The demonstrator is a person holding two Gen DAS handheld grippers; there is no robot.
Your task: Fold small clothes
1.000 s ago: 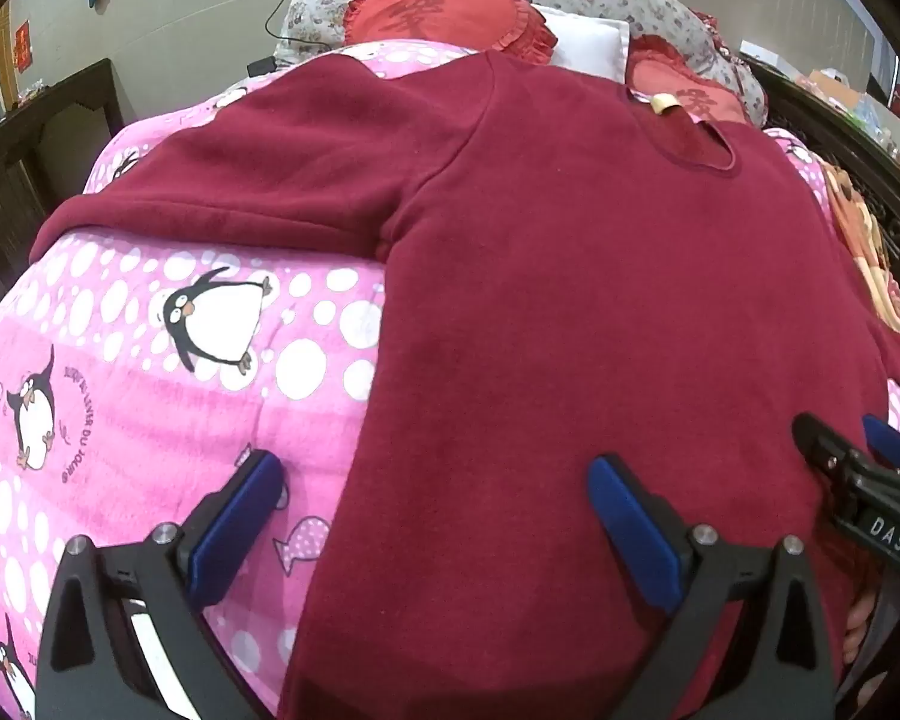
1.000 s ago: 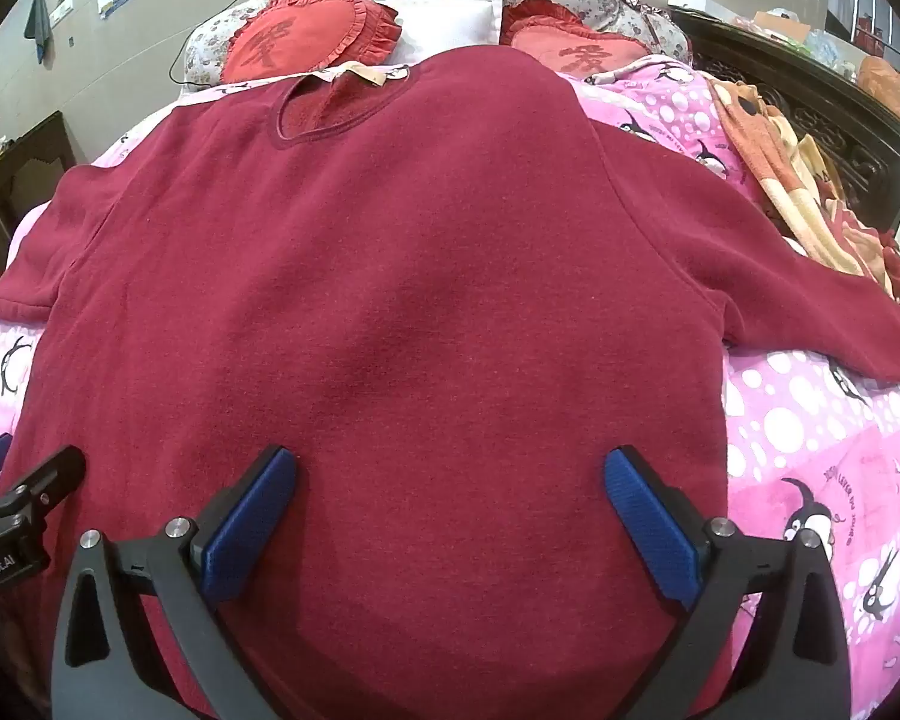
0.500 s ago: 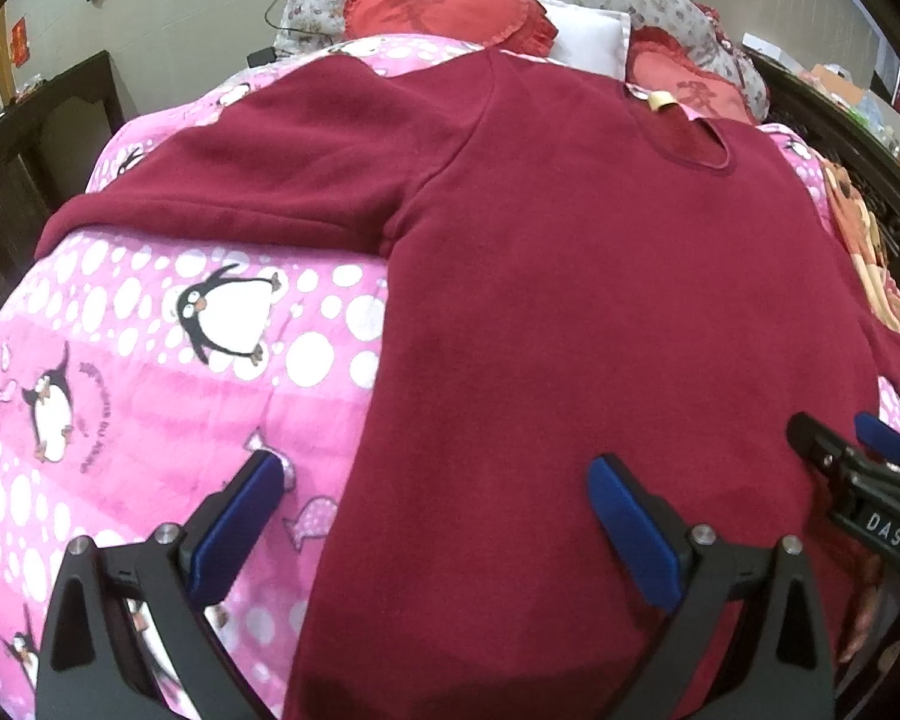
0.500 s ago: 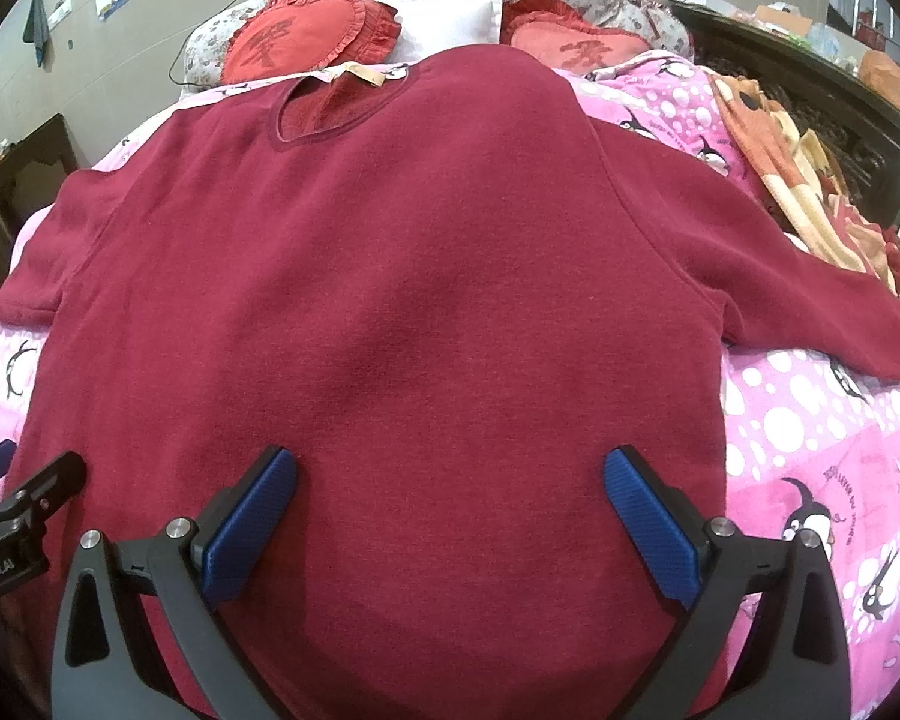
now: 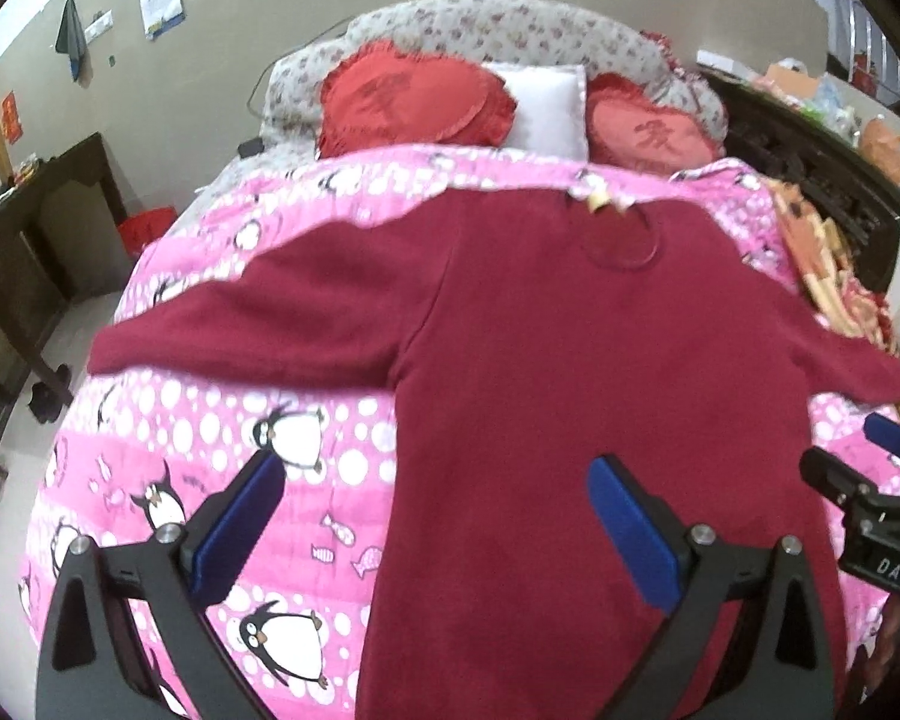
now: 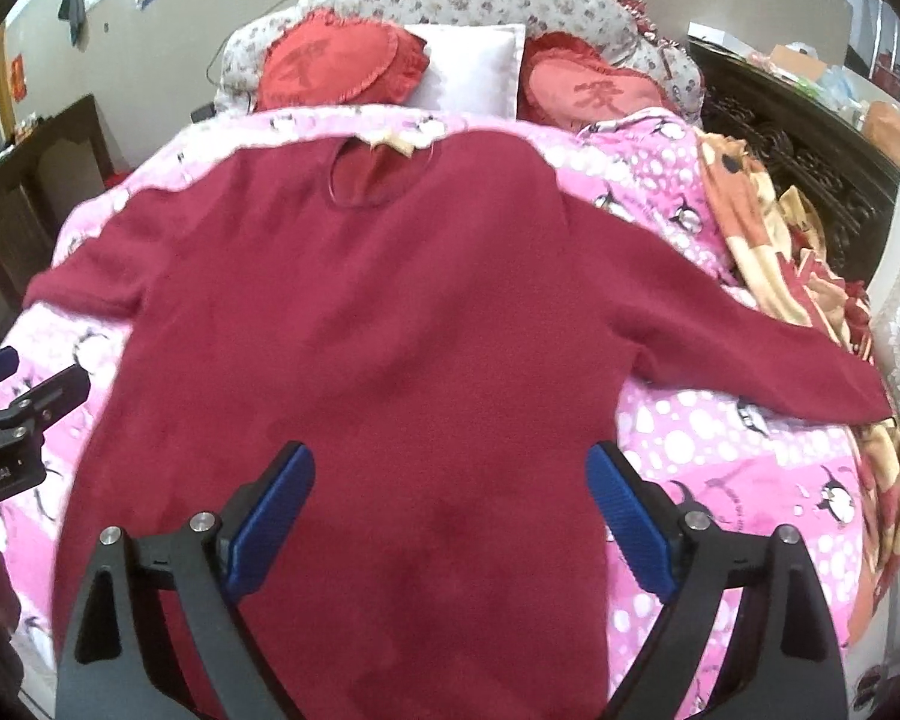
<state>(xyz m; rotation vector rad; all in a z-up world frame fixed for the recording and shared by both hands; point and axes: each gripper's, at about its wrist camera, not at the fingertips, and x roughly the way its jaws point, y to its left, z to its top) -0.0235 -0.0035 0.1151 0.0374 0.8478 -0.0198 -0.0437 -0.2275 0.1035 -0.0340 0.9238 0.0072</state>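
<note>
A dark red long-sleeved sweater lies flat on the bed, collar away from me, both sleeves spread out to the sides; it also shows in the right wrist view. My left gripper is open and empty above the sweater's lower left edge. My right gripper is open and empty above the sweater's lower middle. The right gripper also shows at the right edge of the left wrist view, and the left gripper at the left edge of the right wrist view.
The bed has a pink penguin blanket. Red heart cushions and a white pillow lie at the headboard. An orange patterned cloth lies on the right. Dark wooden furniture stands on the left and right.
Both grippers have pulled back and risen from the sweater, so the whole garment and more of the bed now show. Both stay open.
</note>
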